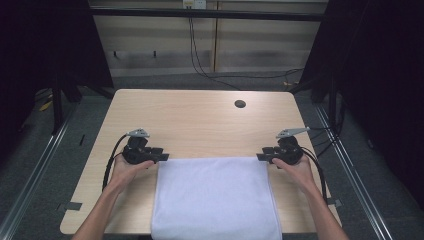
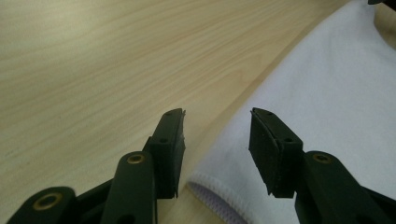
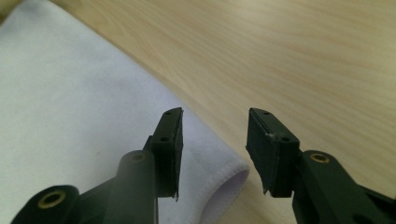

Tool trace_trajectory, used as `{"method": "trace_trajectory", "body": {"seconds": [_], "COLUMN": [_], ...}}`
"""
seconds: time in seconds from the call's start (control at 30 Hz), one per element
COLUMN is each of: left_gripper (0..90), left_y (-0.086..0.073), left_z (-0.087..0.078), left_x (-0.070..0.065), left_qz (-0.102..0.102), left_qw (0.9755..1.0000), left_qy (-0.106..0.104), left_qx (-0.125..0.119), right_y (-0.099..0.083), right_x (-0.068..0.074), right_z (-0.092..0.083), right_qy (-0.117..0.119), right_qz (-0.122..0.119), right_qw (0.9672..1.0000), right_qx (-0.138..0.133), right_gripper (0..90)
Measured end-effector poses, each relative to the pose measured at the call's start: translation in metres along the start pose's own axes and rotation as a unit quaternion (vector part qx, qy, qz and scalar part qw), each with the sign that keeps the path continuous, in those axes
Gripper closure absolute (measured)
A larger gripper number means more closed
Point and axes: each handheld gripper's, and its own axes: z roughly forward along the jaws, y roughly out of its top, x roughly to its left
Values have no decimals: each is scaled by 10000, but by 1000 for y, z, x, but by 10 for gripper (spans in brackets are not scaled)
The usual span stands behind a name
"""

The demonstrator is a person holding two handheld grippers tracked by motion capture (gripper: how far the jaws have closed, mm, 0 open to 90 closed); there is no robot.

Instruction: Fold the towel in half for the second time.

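Note:
A white cloth [image 1: 215, 197] lies folded flat on the near half of the wooden table [image 1: 200, 120], its front edge hanging over the table's near side. My left gripper [image 1: 161, 157] sits at the cloth's far left corner, jaws open, with the hemmed corner [image 2: 219, 196] lying on the table between and below them, not pinched. My right gripper [image 1: 262, 156] is at the far right corner, also open, the rounded corner fold [image 3: 229, 182] resting loose beneath its jaws. The cloth [image 2: 327, 93] spreads away in the left gripper view, and the cloth [image 3: 70, 102] likewise in the right gripper view.
A round cable hole [image 1: 240, 104] sits in the table's far right part. Bare wood stretches beyond the cloth. Metal floor rails [image 1: 40, 160] run along both sides of the table, and black cables [image 1: 200, 65] hang by the back wall.

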Motion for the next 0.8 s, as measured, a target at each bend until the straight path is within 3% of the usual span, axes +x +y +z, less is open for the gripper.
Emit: {"method": "trace_trajectory", "body": {"seconds": [0.3,0.57,0.67,0.8], "left_gripper": [497,468,470,513], "left_y": [-13,-16,-15,-16], "left_z": [2,3,6,13], "left_x": [3,-2,-3,-6], "left_qz": [14,126,227,285], "left_qw": [9999,9999,9996,9995], "left_qy": [39,-39,-38,52], "left_qx": [146,77,145,114], "right_y": [-13,-15,-15,-15], "right_x": [-3,2,1,-5], "right_z": [11,17,17,19], "right_qy": [11,-55,-63,-51], "right_qz": [-19,-231,-179,53], "right_qw": [9998,9991,9992,9996], "right_qx": [208,353,360,269], "right_gripper": [555,771,852,867]}}
